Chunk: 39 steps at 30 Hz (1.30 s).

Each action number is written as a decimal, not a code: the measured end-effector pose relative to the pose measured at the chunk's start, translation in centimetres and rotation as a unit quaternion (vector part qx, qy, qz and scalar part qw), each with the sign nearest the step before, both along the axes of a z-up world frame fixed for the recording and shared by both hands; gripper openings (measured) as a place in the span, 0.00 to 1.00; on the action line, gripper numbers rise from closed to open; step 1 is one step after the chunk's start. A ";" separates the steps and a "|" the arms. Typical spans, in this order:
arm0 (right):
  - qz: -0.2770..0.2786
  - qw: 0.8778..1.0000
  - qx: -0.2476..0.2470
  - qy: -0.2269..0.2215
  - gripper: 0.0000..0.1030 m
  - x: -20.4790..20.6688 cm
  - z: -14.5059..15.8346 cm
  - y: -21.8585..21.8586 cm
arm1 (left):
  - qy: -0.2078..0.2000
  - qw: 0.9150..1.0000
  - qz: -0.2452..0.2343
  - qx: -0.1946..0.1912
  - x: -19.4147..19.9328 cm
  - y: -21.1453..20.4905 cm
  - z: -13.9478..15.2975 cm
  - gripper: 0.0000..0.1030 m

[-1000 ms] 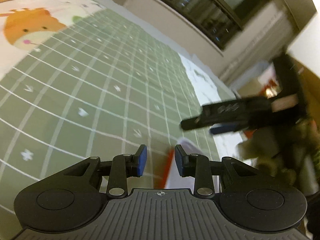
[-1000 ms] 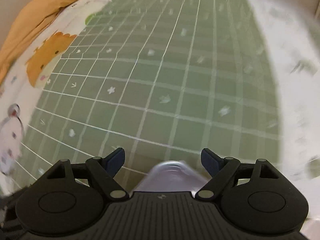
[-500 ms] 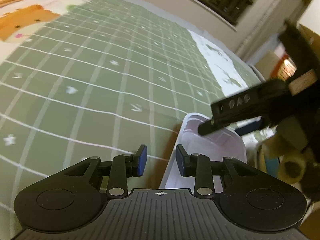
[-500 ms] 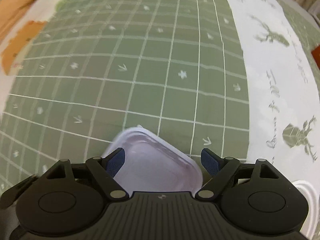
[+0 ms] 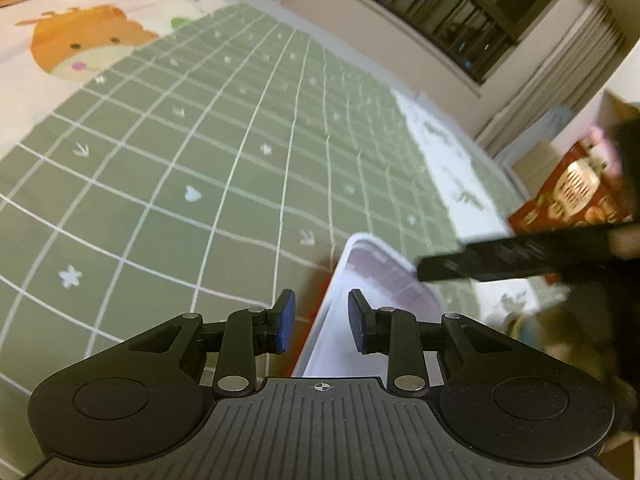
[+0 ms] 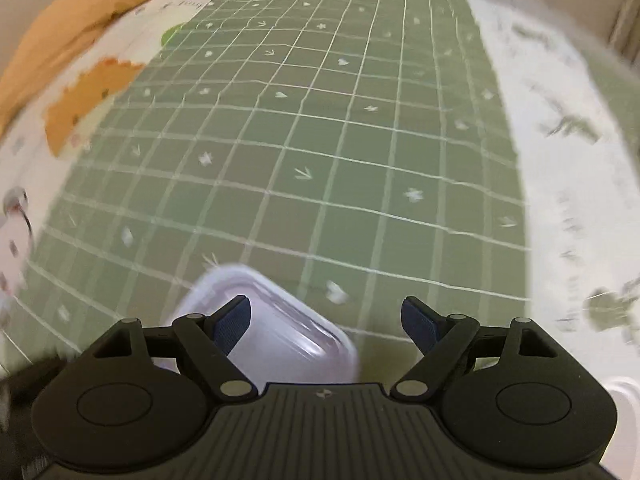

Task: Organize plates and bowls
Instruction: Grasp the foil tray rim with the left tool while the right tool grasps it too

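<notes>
From your left wrist view, the left gripper [image 5: 318, 326] has its fingers parted with the near rim of the white plastic container [image 5: 376, 276] running up between them. The pads don't look like they're pressing on it, though they've just been closing a bit. The container sits on the green checked blanket [image 5: 200, 152] on the bed, towards the bed's near right edge. Your right gripper [image 5: 516, 256] pokes in blurry from the right, over the container's far corner.

Right wrist view: same container [image 6: 276, 320] shows low down with its corner under the right gripper [image 6: 326, 322], fingers spread wide and nothing pinched. It looks like thin, light, bendy plastic, probably a bit slippery, so I'd grab the rim wall, not squeeze the whole body.
</notes>
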State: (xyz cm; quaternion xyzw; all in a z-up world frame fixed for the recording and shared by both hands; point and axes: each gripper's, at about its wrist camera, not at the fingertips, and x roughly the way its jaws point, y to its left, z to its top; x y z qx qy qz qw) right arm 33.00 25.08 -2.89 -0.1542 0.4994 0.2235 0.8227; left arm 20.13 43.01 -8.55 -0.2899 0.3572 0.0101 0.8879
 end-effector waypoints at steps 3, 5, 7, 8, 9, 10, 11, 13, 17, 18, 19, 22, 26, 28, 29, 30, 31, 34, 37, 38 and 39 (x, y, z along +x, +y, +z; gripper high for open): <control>0.023 1.000 -0.001 0.014 0.70 -1.4 -0.3 -0.9 | 0.013 1.000 -0.017 0.004 1.0 -0.8 -1.0 0.31; 0.031 0.998 0.011 0.051 0.65 -2.1 -0.9 -1.3 | 0.016 1.000 -0.016 0.009 1.0 -1.0 -1.1 0.30; 0.043 0.997 0.000 0.068 0.61 -2.9 -1.8 -0.9 | 0.011 1.000 0.002 0.011 0.5 -0.7 -1.0 0.28; 0.050 0.996 -0.015 0.068 0.60 -3.3 -2.4 -0.4 | 0.009 1.000 0.014 0.013 0.1 -0.5 -0.8 0.28; 0.057 0.996 -0.025 0.067 0.56 -3.6 -2.8 -0.1 | 0.005 1.000 0.028 0.013 -0.3 -0.1 -0.6 0.28; 0.066 0.995 -0.032 0.066 0.54 -3.9 -3.3 0.1 | 0.001 0.999 0.037 0.010 -0.6 0.2 -0.4 0.27; 0.070 0.995 -0.033 0.065 0.51 -4.1 -3.6 0.3 | -0.004 0.999 0.046 0.007 -0.8 0.5 -0.3 0.27; 0.071 0.995 -0.026 0.064 0.43 -4.1 -3.8 0.4 | -0.012 0.999 0.051 -0.004 -1.2 1.1 -0.2 0.22; 0.050 0.998 0.015 0.028 0.39 -3.1 -2.9 0.0 | -0.013 0.998 0.023 -0.049 -0.8 1.1 -0.7 0.20; 0.044 0.999 0.020 0.013 0.39 -3.0 -2.7 -0.2 | -0.010 0.999 0.016 -0.049 -0.6 0.9 -0.8 0.18; 0.039 0.999 0.020 -0.005 0.39 -3.4 -2.7 -0.4 | -0.008 0.999 0.011 -0.046 -0.5 0.7 -0.8 0.17; 0.045 0.999 0.016 -0.007 0.39 -4.7 -3.1 -1.1 | 0.001 1.000 0.014 -0.028 -0.4 0.1 -0.9 0.16; 0.050 0.995 0.046 0.072 0.39 -5.6 -4.4 -1.9 | 0.001 1.000 0.008 -0.015 -0.3 -0.5 -0.7 0.17; 0.052 0.995 0.047 0.073 0.39 -5.7 -4.9 -1.6 | 0.002 1.000 0.007 -0.002 -0.3 -0.8 -0.7 0.17; 0.051 0.995 0.049 0.065 0.39 -5.7 -4.9 -1.4 | 0.006 1.000 0.009 0.007 -0.1 -1.0 -0.8 0.17; 0.048 0.996 0.051 0.060 0.39 -5.4 -4.8 -1.2 | 0.010 1.000 0.011 0.009 -0.1 -1.0 -1.0 0.17; 0.041 0.996 0.054 0.054 0.39 -5.1 -4.8 -1.0 | 0.013 1.000 0.013 0.008 0.2 -0.9 -1.2 0.17; 0.014 0.997 0.064 0.046 0.39 -3.9 -5.1 -1.1 | 0.029 0.999 0.014 0.022 1.0 -1.1 -1.9 0.17; -0.015 0.994 0.090 0.061 0.39 -2.9 -5.5 -1.9 | 0.026 0.999 0.008 0.028 1.4 -1.5 -2.2 0.18; -0.020 0.993 0.100 0.064 0.39 -2.8 -5.5 -2.2 | 0.026 0.999 0.005 0.031 1.5 -1.8 -2.1 0.17; -0.022 0.992 0.107 0.066 0.39 -2.8 -5.5 -2.5 | 0.025 0.999 0.000 0.036 1.5 -2.0 -2.1 0.18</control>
